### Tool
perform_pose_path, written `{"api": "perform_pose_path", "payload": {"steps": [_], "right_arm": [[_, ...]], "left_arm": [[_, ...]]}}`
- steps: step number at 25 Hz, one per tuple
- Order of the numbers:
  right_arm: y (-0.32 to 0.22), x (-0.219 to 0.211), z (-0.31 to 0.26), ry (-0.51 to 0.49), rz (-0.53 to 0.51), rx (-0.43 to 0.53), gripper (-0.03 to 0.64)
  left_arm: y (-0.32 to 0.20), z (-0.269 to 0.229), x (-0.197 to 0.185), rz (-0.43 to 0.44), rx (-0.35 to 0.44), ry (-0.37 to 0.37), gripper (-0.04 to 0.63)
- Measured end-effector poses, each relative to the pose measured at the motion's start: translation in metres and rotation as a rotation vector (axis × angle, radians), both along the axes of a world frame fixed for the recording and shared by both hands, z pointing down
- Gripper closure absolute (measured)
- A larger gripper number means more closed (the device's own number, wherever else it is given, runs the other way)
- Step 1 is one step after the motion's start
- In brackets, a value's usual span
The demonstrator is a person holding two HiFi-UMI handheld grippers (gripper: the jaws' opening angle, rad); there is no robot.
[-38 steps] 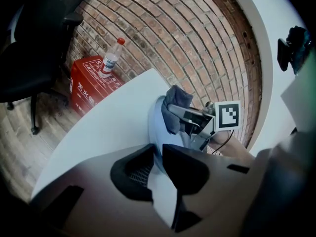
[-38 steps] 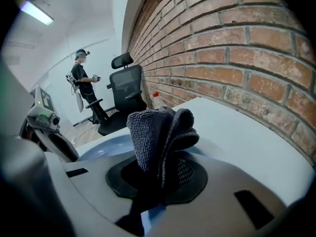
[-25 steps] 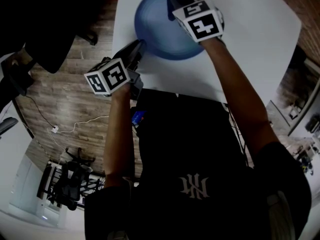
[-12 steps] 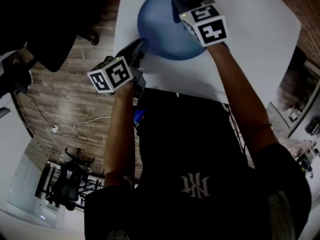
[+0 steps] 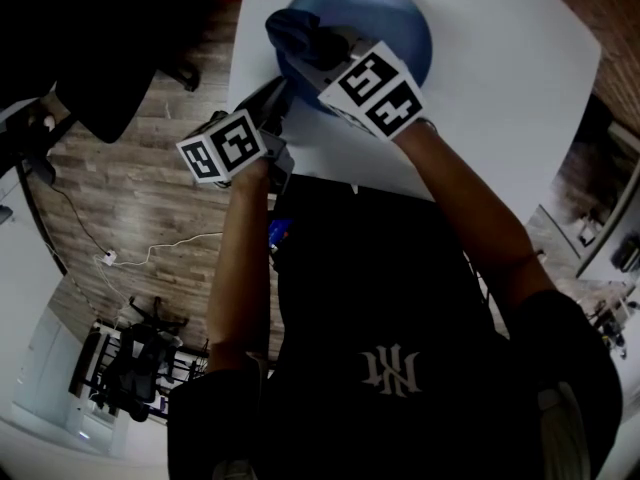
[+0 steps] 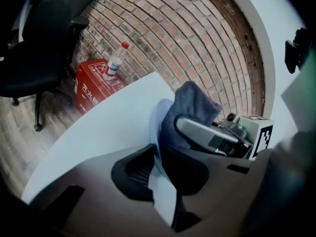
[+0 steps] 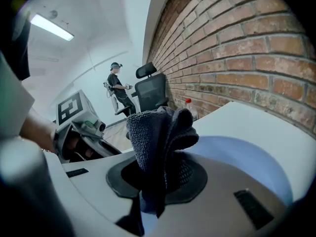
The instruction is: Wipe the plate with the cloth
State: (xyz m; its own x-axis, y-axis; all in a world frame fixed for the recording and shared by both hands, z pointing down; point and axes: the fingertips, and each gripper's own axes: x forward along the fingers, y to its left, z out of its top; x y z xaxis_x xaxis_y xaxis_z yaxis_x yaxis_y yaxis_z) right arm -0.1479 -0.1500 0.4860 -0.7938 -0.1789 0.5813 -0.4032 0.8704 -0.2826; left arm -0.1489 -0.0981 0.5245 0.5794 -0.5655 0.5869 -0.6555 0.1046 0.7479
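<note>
Plate [image 5: 392, 16] lies flat, rim pinched in left tongs [image 6: 158, 174]; right tongs [image 7: 155, 177] clamp bunched cloth [image 7: 157, 127] jutting forward.

White characters on red box [image 6: 93, 89], too small to read, white monogram [image 5: 388, 370] on black shirt [image 5: 380, 268]

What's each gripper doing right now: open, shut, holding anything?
Left gripper: shut on the rim of the blue plate.
Right gripper: shut on the dark cloth.
</note>
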Motion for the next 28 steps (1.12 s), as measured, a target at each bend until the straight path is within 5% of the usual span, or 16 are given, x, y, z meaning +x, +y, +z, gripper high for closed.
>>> {"api": "perform_pose_path", "payload": {"steps": [7,28], "right_arm": [[0.018,-0.004,0.030,0.064,-0.046,-0.071,0.532],[-0.021,0.027,0.047,0.243,0.020,0.086,0.532]], "left_arm": [[-0.002,-0.002,0.002,-0.035,0.000,0.007,0.548],[0.001,0.001,-0.003,-0.030,0.012,0.002,0.551]]}}
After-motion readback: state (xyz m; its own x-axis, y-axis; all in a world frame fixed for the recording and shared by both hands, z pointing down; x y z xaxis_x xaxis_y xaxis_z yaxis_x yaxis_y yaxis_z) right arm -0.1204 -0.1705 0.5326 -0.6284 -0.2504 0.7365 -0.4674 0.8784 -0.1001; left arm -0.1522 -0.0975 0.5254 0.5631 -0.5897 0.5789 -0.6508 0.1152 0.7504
